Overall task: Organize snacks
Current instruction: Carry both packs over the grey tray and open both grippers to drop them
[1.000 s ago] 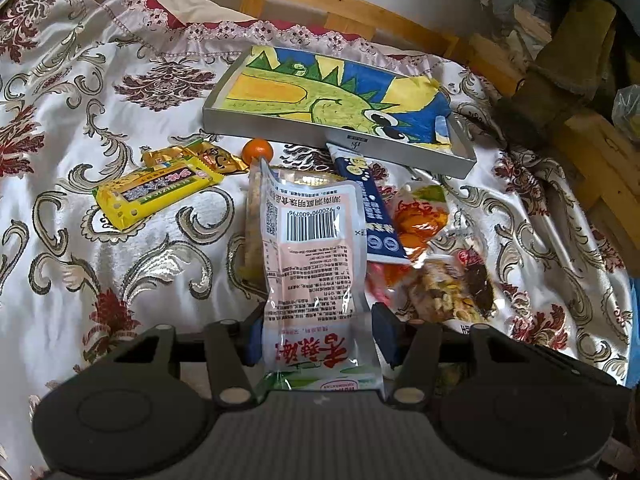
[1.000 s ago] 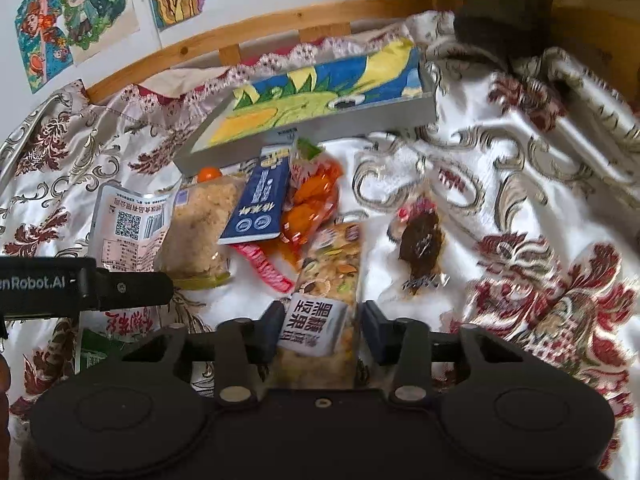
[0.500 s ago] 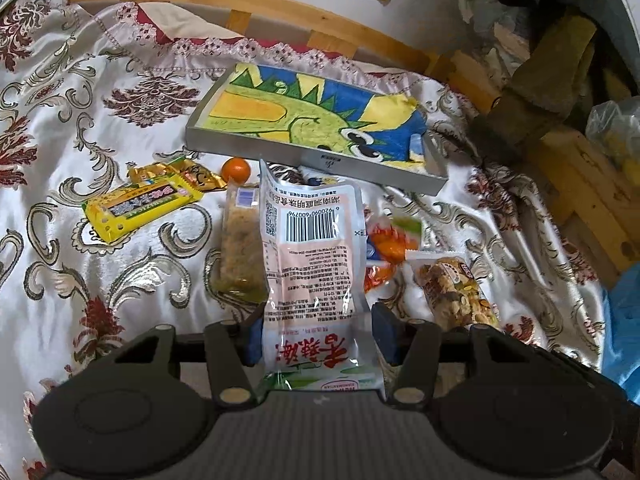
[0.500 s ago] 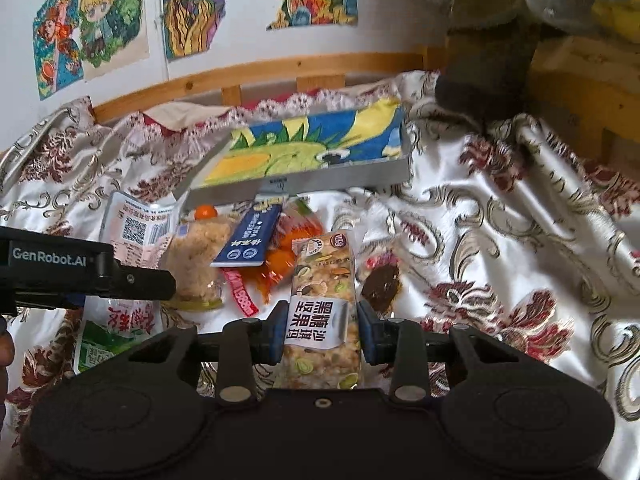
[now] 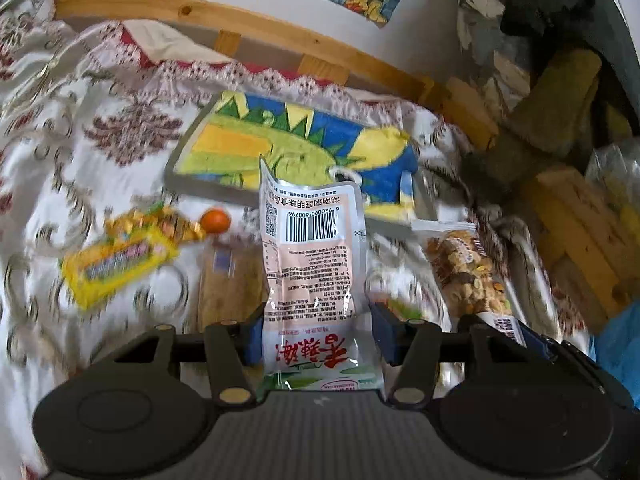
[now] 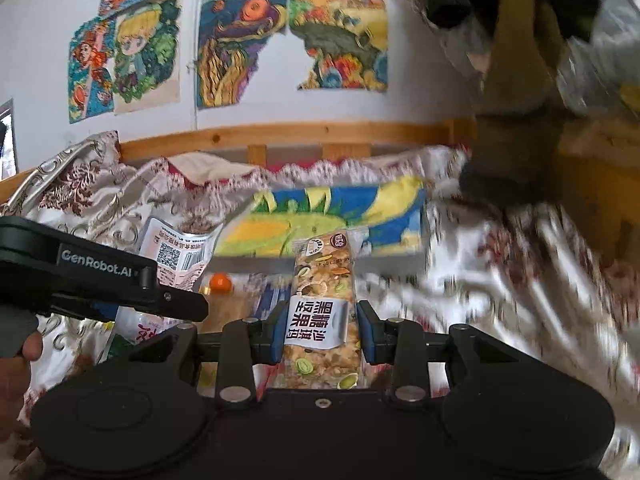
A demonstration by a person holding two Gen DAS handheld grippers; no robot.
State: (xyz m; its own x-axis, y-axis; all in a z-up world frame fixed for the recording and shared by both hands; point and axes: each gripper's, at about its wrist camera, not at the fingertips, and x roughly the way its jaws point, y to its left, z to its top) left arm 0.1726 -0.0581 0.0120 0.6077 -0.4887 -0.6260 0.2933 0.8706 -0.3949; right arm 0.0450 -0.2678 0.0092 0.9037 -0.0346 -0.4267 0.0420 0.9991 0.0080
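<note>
Here, my left gripper (image 5: 316, 338) clamps a pink plastic snack pouch (image 5: 314, 264) and my right gripper (image 6: 320, 332) a clear-wrapped nut bar (image 6: 324, 304), both above the patterned bedspread (image 5: 80, 160) before a dinosaur-painted tray (image 5: 280, 148).

I can read "GenRobot.AI" in white letters on the black left gripper (image 6: 168, 308). The pink snack bag (image 5: 316, 272) it holds has a barcode with 6 920090 600796 under it. The nut bar (image 6: 322, 320) has a white label with big black Chinese words, upside down to me.
</note>
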